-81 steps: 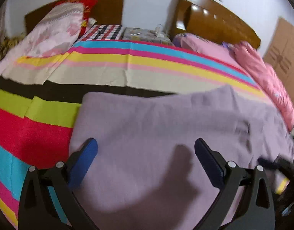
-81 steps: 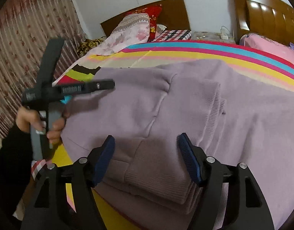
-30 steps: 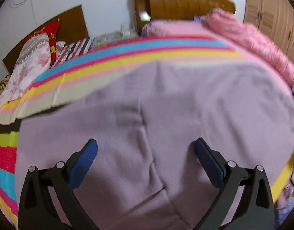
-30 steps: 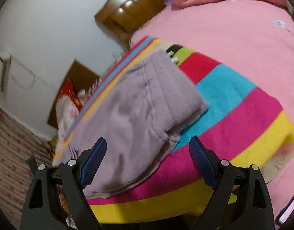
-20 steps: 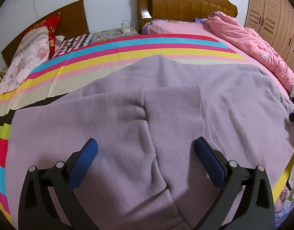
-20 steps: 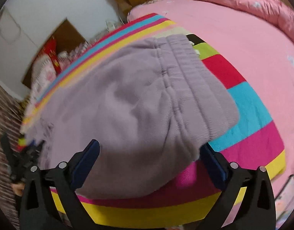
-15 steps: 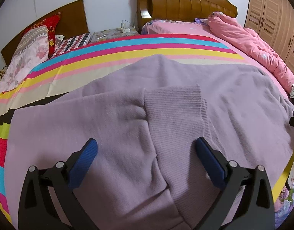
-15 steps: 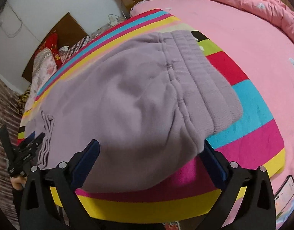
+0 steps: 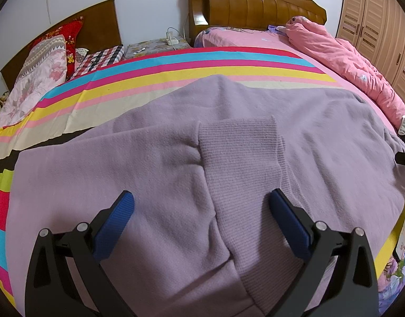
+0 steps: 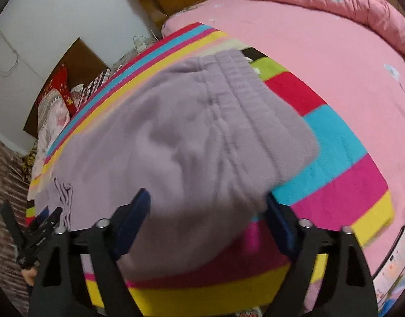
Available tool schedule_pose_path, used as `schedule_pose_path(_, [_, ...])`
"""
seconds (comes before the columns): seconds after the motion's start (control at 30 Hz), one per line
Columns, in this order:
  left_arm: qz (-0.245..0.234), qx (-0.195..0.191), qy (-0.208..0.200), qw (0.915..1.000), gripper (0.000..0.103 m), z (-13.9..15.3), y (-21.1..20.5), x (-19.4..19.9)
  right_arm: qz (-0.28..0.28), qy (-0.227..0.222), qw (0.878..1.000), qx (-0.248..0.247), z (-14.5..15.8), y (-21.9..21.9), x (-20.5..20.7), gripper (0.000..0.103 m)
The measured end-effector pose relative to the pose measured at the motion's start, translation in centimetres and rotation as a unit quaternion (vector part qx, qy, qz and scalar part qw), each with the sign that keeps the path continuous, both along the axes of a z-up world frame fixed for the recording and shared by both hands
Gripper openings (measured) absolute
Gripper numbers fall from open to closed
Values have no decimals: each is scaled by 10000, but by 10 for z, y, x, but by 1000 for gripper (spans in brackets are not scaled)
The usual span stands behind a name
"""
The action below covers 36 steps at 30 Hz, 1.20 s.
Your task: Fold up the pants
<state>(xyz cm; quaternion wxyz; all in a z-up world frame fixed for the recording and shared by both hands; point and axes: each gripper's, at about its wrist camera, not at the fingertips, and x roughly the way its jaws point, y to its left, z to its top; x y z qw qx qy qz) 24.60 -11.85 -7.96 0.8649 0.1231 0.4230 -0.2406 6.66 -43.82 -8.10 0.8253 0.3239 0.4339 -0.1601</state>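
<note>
My left gripper [image 9: 199,211] hangs wide open over the lilac pants [image 9: 176,174], gripping nothing. My right gripper [image 10: 206,211] is closing, waistband corner [image 10: 228,192] between its jaws, unpinched.

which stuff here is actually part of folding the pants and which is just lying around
Part of the job:
- lilac pants
- left gripper, open over the ribbed cuff
- right gripper, jaws closing around the waistband end

Just lying about:
- striped blanket
- pink quilt
- floral pillow
- phone
</note>
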Motion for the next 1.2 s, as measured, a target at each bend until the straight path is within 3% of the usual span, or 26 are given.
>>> schedule_pose_path(0.17, [0, 0, -1, 10000, 102, 0, 0, 0, -424, -228, 9987, 175, -1, -11, 1, 72])
schedule_pose_path(0.2, [1, 0, -1, 10000, 102, 0, 0, 0, -518, -283, 9980, 221, -1, -12, 0, 68])
schedule_pose_path(0.23, [0, -4, 1, 10000, 102, 0, 0, 0, -683, -349, 9967, 254, -1, -13, -5, 55])
schedule_pose_path(0.27, [0, -3, 2, 10000, 102, 0, 0, 0, -771, -420, 9957, 301, -3, -16, -8, 48])
schedule_pose_path(0.33, [-2, 6, -5, 10000, 102, 0, 0, 0, -841, -743, 9923, 518, -9, -21, -22, 43])
schedule_pose_path(0.6, [0, 3, -2, 10000, 102, 0, 0, 0, -957, -1034, 9880, 627, -12, -19, -30, 41])
schedule_pose_path(0.7, [0, -2, 0, 10000, 102, 0, 0, 0, -960, -1004, 9865, 862, -12, -24, -34, 51])
schedule_pose_path(0.77, [-1, 12, -20, 10000, 102, 1, 0, -1, -1052, -799, 9882, 774, -2, -24, -42, 85])
schedule_pose_path(0.83, [52, 21, 44, 10000, 102, 5, 5, -5, -1424, -779, 9867, 114, 22, -18, -58, 85])
schedule_pose_path(0.87, [75, 34, 12, 10000, 101, 14, 11, -8, -1426, -865, 9848, -484, 43, -8, -64, 85])
schedule_pose_path(0.9, [83, 19, -137, 9999, 101, 22, 17, -11, -1145, -962, 9836, -1006, 64, 6, -61, 85])
schedule_pose_path(0.93, [136, 20, -369, 9992, 101, 33, 29, -10, -844, -1039, 9836, -1213, 77, 18, -54, 85])
schedule_pose_path(1.03, [554, 119, -461, 9973, 101, 44, 59, 14, 234, -1309, 9848, -1119, 96, 59, -15, 85])
schedule_pose_path(1.1, [905, 77, -362, 9952, 101, 43, 83, 34, 1247, -1368, 9777, -991, 93, 100, 29, 85])
schedule_pose_path(1.2, [1069, 334, -25, 9937, 101, 22, 107, 55, 2321, -734, 9641, -1059, 59, 153, 91, 80])
